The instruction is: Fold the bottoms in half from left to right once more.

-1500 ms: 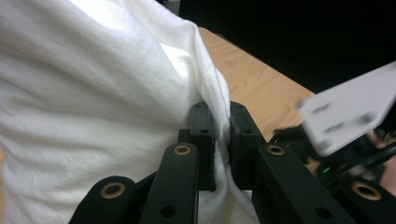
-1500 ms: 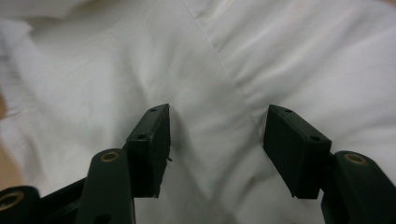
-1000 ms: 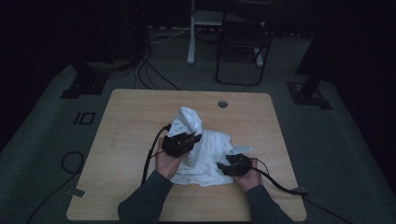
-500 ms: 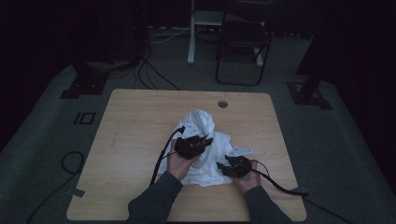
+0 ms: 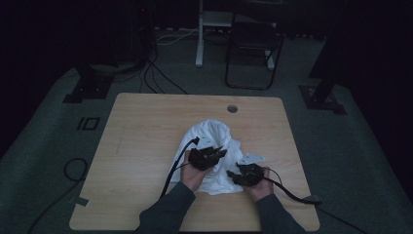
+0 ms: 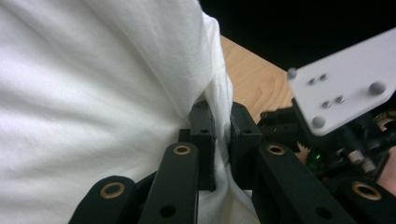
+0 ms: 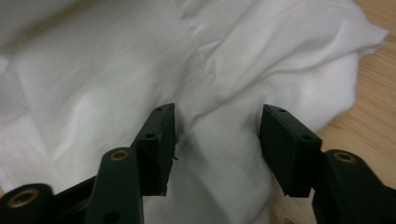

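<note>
In the high view we see a wooden table (image 5: 146,146) in a dark room, and on it a crumpled white cloth (image 5: 209,134) that lies a little to the right of the middle, on the near half. The left gripper (image 5: 218,155) is on top of the cloth, held by the left hand (image 5: 192,174), and its black cable (image 5: 173,168) runs back toward the near edge. The right gripper (image 5: 234,174) is at the near right part of the cloth, held by the right hand (image 5: 258,187). The two grippers are near each other. A round hole (image 5: 232,108) is in the table behind the cloth, and a black chair (image 5: 253,44) stands on the floor beyond the table.

In the left gripper view we look along the left gripper (image 6: 220,135). Its jaws are pressed together on a fold of the white cloth (image 6: 93,93), and the fabric is drawn tight between the pads. The cloth bulges up on the left. At the right we see the grey plate (image 6: 345,79) of the other gripper and a bit of the table (image 6: 247,74).

In the right gripper view the right gripper (image 7: 217,135) has its jaws spread, with a gap between them. They have just been opening a little. The white cloth (image 7: 140,70) lies under and between them, but the pads do not squeeze it. The table (image 7: 373,112) shows at the right.
</note>
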Demonstrator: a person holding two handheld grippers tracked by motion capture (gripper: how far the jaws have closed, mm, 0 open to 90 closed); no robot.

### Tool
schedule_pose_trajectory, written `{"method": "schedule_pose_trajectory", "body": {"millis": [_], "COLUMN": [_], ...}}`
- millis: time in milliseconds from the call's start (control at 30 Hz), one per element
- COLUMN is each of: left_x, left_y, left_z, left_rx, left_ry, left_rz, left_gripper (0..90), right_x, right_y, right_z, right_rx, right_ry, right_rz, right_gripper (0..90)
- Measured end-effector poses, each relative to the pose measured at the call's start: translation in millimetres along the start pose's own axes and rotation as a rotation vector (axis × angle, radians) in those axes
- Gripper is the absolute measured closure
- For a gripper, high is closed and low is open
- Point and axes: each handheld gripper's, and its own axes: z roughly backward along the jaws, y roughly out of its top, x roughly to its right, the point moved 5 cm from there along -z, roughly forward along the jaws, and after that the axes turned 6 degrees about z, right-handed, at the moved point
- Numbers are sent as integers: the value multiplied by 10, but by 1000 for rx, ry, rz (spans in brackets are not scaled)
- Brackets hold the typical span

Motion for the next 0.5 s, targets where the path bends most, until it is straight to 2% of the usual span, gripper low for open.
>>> {"method": "schedule_pose_trajectory", "body": {"millis": [100,267,500], "left_x": [-1,2,1], "left_y": [-55,-153,-275], "left_z": [-51,-141,-249], "left_rx": [-15,-32,-50], "left_ry": [3,-5,-19], "left_rz": [-2,24,58], "left_gripper": [832,832,831], "right_x": [53,187,313], "right_y": [16,30,26], "right_z": [72,183,288], "right_rx": [29,54,92], "right_ry": [0,-47,-81], "right_rz": [-33,-68,-105], "right_gripper": [450,460,460]}}
